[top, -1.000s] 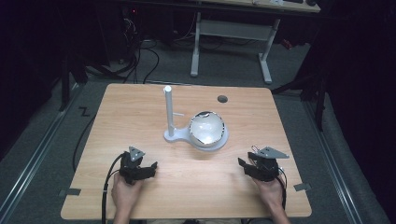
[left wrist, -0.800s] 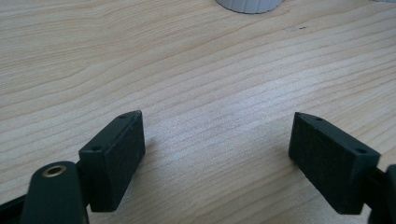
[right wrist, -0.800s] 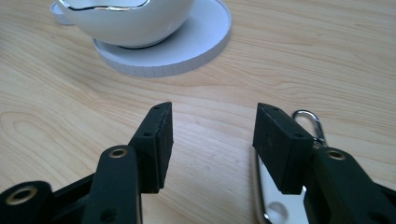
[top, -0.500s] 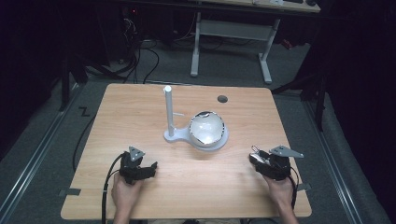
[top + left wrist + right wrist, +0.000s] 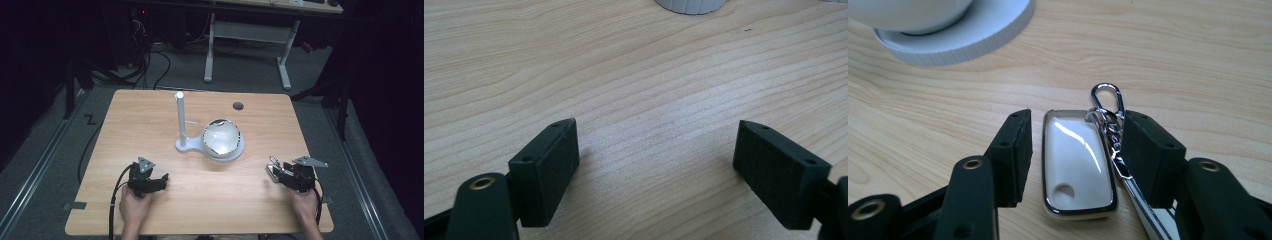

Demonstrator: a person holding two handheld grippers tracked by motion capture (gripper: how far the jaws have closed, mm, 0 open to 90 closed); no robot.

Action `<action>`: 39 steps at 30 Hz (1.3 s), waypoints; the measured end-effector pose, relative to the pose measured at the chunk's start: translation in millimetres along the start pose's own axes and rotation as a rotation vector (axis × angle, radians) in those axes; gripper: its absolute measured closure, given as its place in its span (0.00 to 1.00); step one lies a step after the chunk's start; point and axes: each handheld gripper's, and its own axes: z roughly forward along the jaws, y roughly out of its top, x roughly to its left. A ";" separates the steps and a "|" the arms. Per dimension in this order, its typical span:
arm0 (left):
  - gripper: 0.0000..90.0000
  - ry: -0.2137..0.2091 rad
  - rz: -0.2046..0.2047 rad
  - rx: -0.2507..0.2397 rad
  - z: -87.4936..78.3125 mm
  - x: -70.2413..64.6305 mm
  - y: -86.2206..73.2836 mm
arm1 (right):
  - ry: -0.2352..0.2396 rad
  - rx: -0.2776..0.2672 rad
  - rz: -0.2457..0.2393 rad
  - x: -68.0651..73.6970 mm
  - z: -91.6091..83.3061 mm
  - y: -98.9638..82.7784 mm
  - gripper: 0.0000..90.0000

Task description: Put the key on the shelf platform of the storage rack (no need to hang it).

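While the left gripper [image 5: 159, 180] is rested on the worktop [image 5: 150, 120] with its fingers [image 5: 546, 167] spread wide over bare wood, a white stand [image 5: 181, 122] with a shiny bowl [image 5: 221, 136] is seen mid-worktop. At the right, a white key fob [image 5: 1077, 162] with a metal clip [image 5: 1108, 100] is lying between the right gripper [image 5: 1075, 155] fingers, which are set apart around it, not clamped.

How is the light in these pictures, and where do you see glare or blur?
High view: the table is lit, the room around it dark, and the shiny bowl reflects the light. Right gripper view: a bright streak of glare on the white key fob; the white base behind is slightly soft. Left gripper view: a pale sheen on the wood between the jaws.
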 end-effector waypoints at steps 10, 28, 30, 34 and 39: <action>0.21 0.000 0.001 0.000 0.0 0.0 0.0 | -0.014 0.046 -0.016 -0.8 13.2 -3.7 0.51; 0.21 -0.001 0.001 0.000 0.0 0.1 0.0 | -0.035 0.065 -0.088 7.3 19.5 -7.7 0.54; 0.21 0.000 0.001 0.000 0.0 0.1 0.0 | -0.027 0.067 -0.092 8.7 19.9 -7.8 0.54; 0.21 0.000 0.001 0.000 0.0 0.0 0.0 | -0.019 0.072 -0.093 10.8 21.0 -8.7 0.53; 0.21 0.000 0.000 0.000 0.0 0.0 0.0 | -0.010 0.092 -0.104 13.2 25.5 -10.3 0.53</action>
